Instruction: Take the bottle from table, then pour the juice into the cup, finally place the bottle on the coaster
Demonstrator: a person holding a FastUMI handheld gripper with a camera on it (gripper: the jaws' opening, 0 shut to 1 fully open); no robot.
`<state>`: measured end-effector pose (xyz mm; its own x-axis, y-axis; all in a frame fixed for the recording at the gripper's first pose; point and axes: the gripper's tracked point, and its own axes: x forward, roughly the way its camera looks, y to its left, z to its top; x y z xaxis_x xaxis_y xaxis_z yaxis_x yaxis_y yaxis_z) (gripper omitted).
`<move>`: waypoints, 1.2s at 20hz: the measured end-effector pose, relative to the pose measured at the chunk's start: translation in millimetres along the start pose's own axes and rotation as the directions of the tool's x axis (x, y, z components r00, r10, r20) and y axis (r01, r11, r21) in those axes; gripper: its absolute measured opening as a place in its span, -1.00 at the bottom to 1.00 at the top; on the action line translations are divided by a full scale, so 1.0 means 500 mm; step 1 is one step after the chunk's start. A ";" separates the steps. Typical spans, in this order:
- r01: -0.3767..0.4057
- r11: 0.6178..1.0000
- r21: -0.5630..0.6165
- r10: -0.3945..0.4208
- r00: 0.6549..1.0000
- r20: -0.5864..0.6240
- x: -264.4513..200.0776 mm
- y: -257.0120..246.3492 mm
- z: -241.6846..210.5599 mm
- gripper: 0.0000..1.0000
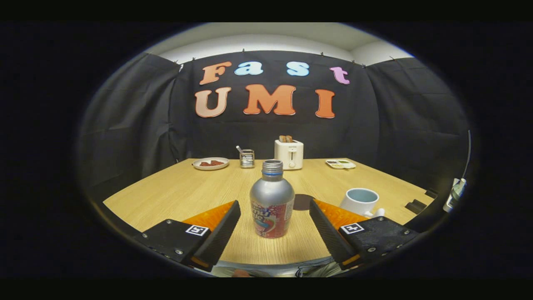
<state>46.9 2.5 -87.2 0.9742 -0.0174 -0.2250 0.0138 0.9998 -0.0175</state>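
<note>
Step 1, pickup: gripper (275, 214) wide open, empty; bottle (272, 200) upright btwn fingers, near tabletop front edge. Next: close on body.

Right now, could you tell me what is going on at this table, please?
A person's handheld tool is open, its fingers on either side of the bottle without touching it. The bottle stands upright on the wooden table, not yet lifted. The dark coaster lies just behind it, and the cup stands beyond the right finger. A toaster and a plate sit at the far edge.
</note>
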 end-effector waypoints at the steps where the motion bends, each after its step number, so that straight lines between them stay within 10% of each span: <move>1: 0.005 1.000 -0.004 -0.005 1.000 -0.016 0.012 -0.001 -0.011 0.99; 24: -0.014 1.000 -0.028 0.010 0.991 -0.137 0.122 0.027 -0.111 0.92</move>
<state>94.2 14.2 -155.1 0.9344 -0.0088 -0.3562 -0.0064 0.9991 -0.0416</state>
